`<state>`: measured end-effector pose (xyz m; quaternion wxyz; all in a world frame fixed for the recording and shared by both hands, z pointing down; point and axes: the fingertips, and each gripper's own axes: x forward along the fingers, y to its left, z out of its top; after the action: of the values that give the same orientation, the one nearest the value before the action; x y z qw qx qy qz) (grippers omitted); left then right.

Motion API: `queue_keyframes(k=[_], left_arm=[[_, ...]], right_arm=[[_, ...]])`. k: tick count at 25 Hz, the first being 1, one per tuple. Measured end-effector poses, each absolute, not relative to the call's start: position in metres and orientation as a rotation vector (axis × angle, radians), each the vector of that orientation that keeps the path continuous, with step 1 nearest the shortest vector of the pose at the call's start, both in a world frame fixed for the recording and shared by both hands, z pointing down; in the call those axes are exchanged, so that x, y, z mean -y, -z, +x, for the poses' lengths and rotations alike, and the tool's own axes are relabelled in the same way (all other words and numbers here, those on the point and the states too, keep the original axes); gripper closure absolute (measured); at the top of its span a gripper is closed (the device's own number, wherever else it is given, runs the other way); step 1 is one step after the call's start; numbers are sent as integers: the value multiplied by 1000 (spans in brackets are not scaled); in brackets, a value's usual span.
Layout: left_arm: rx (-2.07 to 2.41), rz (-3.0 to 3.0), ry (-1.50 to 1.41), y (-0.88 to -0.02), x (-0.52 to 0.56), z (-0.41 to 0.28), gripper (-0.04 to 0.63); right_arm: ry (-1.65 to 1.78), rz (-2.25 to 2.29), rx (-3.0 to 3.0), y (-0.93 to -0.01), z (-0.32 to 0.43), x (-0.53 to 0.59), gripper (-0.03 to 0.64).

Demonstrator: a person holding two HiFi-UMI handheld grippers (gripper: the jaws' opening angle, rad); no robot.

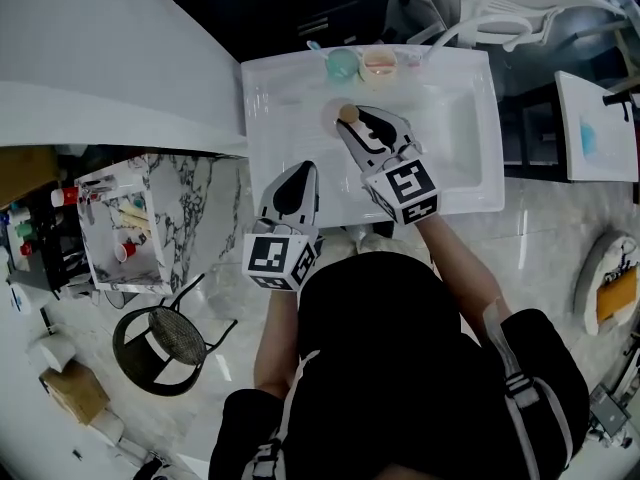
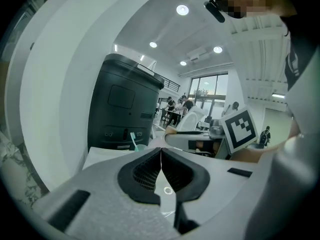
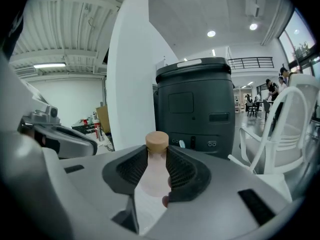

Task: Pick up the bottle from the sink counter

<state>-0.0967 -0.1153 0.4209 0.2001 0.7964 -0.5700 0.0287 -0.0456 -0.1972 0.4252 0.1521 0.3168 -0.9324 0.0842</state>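
Nearest the head camera are the person's dark-clothed shoulders and both forearms, reaching out over the white sink counter. From where I stand the right gripper has the work. Its fingers pinch the pale pink bottle by the upper body, just under the tan cap, and the bottle stands upright between them. From above, the bottle is over the basin, nearer its back edge. A teal cup and a pink cup are near it, further back on the ledge.

The left gripper hangs to the side, closer to the person and above the counter's front edge. Its fingers are pressed together with nothing between them.

I would say the grasp is made and the lift is the step in hand. I cannot tell for sure whether the bottle's base is clear of the surface. The next move calls for a steady squeeze, since the smooth rounded body could slip through the ribbed pads. It also calls for a rise straight up and toward the person, away from the two cups.
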Motion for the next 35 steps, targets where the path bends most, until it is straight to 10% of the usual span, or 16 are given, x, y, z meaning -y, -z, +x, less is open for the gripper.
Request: queue_keyframes(k=[35], left_arm=[[1536,2380,-88,-380,87,83,575]], right_arm=[[-205,963,2693,-372,167,112,497]])
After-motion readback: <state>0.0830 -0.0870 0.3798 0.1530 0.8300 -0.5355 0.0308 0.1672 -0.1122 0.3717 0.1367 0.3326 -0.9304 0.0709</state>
